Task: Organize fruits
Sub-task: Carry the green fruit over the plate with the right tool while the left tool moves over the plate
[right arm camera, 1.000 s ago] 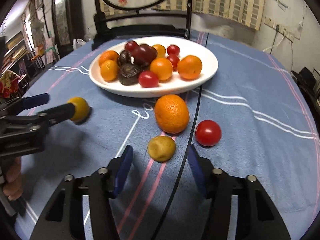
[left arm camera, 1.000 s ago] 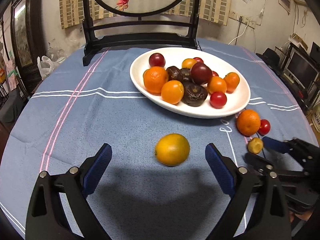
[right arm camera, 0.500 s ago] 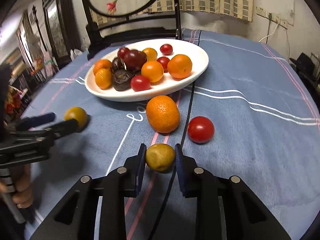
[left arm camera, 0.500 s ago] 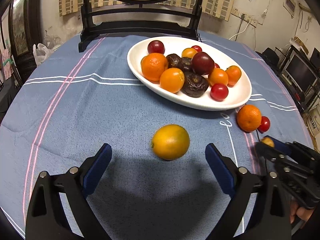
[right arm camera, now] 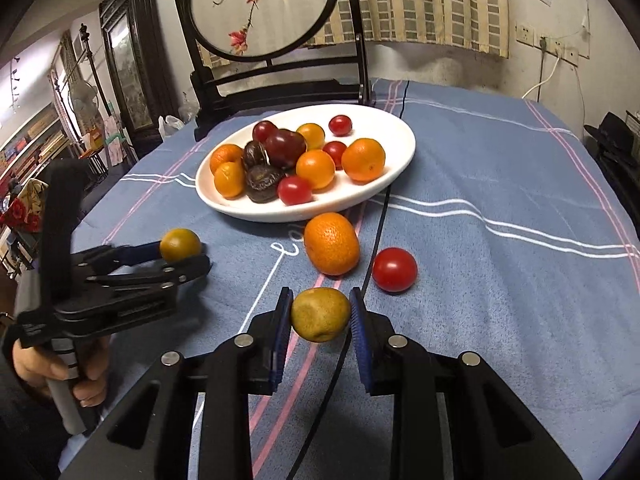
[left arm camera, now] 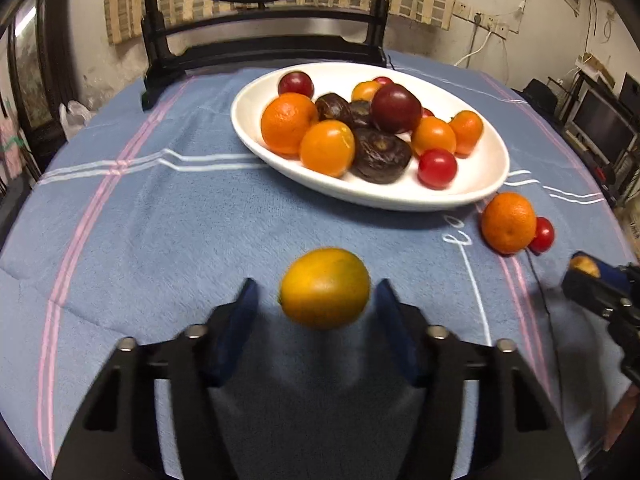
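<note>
Now, left gripper (left arm camera: 314, 300): jaws apart, flanking yellow-orange fruit (left arm camera: 324, 288), small gaps either side.
Right gripper (right arm camera: 320, 316): jaws clamped on small yellow fruit (right arm camera: 320, 314).
Plate (right arm camera: 384, 184): 12 o'clock on bench.

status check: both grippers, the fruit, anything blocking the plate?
Right gripper shut on small yellow-green fruit. Left gripper closing round yellow-orange fruit, contact unclear. Orange and tomato lie before white plate.
</note>
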### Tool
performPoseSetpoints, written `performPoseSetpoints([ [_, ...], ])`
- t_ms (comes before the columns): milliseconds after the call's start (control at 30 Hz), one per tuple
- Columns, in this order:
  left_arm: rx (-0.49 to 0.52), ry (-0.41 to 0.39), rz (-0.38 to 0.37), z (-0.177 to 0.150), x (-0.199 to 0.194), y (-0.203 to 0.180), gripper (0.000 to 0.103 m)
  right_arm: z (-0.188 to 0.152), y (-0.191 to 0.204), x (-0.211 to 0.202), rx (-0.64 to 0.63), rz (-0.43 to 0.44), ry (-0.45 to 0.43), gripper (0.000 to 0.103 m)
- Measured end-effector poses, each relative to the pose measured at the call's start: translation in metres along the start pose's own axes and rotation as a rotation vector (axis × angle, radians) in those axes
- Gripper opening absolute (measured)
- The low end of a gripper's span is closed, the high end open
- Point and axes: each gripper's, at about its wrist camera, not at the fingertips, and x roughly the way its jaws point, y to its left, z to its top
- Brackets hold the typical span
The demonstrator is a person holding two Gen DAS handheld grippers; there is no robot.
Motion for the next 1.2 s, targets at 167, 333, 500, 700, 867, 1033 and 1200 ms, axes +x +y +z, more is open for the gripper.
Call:
performPoseSetpoints([
  [167, 0.018, -0.002, -0.020, -0.002, -0.003, -0.002, 0.040, 0.000, -0.002, -0.001, 0.002, -0.004, -0.006, 0.029],
  [333, -0.015, -0.003, -0.043, 0.002, -0.021, 0.000, 0.040, 0.001, -0.004, -0.005, 0.007, -0.012, -0.038, 0.029],
  [500, -0.013, -0.029, -0.082, 0.016, -0.048, -0.008, 0.040, 0.009, -0.006, -0.011, 0.033, -0.024, -0.076, 0.029],
  [700, 0.010, -0.073, -0.077, 0.054, -0.057, -0.013, 0.040, 0.045, -0.004, -0.021, 0.022, -0.012, -0.129, 0.029],
  [867, 0.017, -0.111, -0.033, 0.087, -0.043, -0.024, 0.040, 0.083, -0.006, 0.000, 0.024, 0.011, -0.141, 0.029],
  [1033, -0.016, -0.065, -0.061, 0.096, -0.023, -0.019, 0.028, 0.109, -0.015, 0.033, 0.084, 0.029, -0.104, 0.029],
  [1200, 0.061, -0.070, -0.037, 0.056, -0.044, -0.013, 0.045, 0.093, -0.008, 0.031, 0.027, 0.059, -0.084, 0.029],
])
